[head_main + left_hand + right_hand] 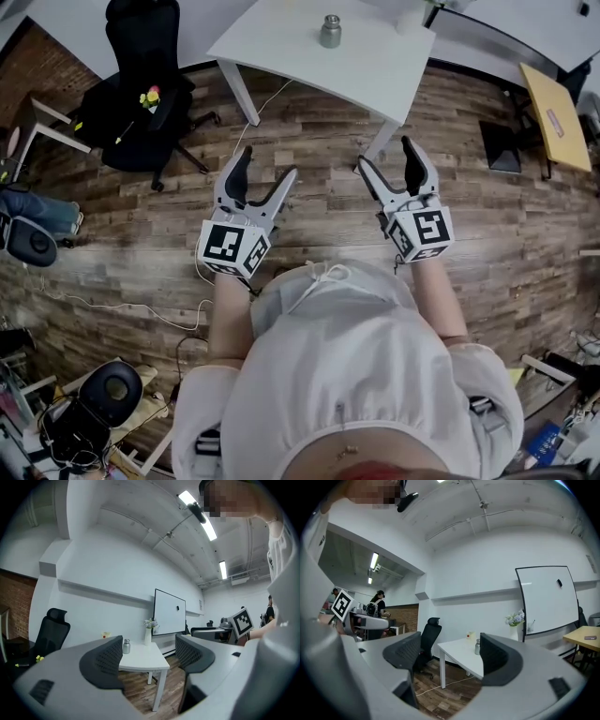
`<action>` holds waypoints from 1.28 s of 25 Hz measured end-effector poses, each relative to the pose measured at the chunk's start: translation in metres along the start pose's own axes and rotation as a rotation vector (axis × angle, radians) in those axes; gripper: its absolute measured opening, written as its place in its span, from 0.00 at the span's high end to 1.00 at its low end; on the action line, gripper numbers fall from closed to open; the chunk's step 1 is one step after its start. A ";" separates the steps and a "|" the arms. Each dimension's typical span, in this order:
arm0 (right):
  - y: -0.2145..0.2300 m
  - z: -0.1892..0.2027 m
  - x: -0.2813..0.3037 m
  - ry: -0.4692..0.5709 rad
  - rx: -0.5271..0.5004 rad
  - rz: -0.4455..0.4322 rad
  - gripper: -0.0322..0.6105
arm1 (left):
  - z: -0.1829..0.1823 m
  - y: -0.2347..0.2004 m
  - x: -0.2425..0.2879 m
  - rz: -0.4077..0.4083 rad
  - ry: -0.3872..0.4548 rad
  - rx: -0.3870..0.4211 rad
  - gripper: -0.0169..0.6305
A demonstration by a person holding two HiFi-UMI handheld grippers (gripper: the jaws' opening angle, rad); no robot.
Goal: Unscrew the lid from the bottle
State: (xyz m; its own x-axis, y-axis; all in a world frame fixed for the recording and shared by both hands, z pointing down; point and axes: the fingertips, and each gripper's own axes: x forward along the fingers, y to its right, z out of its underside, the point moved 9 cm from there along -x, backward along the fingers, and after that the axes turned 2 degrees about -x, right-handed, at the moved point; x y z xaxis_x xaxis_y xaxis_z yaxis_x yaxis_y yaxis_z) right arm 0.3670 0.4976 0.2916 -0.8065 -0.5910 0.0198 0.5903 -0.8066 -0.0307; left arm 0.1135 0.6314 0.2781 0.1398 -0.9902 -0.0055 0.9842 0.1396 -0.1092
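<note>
Across wood-plank floor (141,253), faced a white table (281,52) standing well ahead. Found the small metal bottle (330,31) upright on that table, lid (331,18) on top, well apart from both grippers. Held the left gripper (267,167) level over the floor, jaws spread wide, with nothing between them but the distant table and bottle. Held the right gripper (386,155) level beside it, jaws likewise wide and empty. Noted a black office chair (141,84) left of the table, a whiteboard (169,611) against the white wall behind, and a vase of flowers (148,632) beyond the bottle.
</note>
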 end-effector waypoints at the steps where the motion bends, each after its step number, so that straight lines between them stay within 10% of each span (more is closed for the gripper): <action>1: -0.002 0.000 0.003 0.001 -0.002 0.009 0.33 | 0.001 -0.005 -0.003 0.004 -0.012 0.006 0.43; 16: 0.022 0.031 0.127 -0.048 0.063 -0.073 0.33 | 0.015 -0.088 0.041 -0.083 -0.075 0.025 0.44; 32: 0.191 0.027 0.341 -0.109 0.084 -0.095 0.39 | -0.006 -0.199 0.283 -0.102 -0.070 0.040 0.44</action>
State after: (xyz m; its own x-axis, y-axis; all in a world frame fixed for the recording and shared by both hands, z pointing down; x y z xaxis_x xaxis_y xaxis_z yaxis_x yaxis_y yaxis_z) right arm 0.2060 0.1414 0.3198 -0.8529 -0.5064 0.1271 0.5162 -0.8544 0.0601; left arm -0.0435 0.3231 0.2926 0.0442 -0.9964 0.0728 0.9970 0.0394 -0.0663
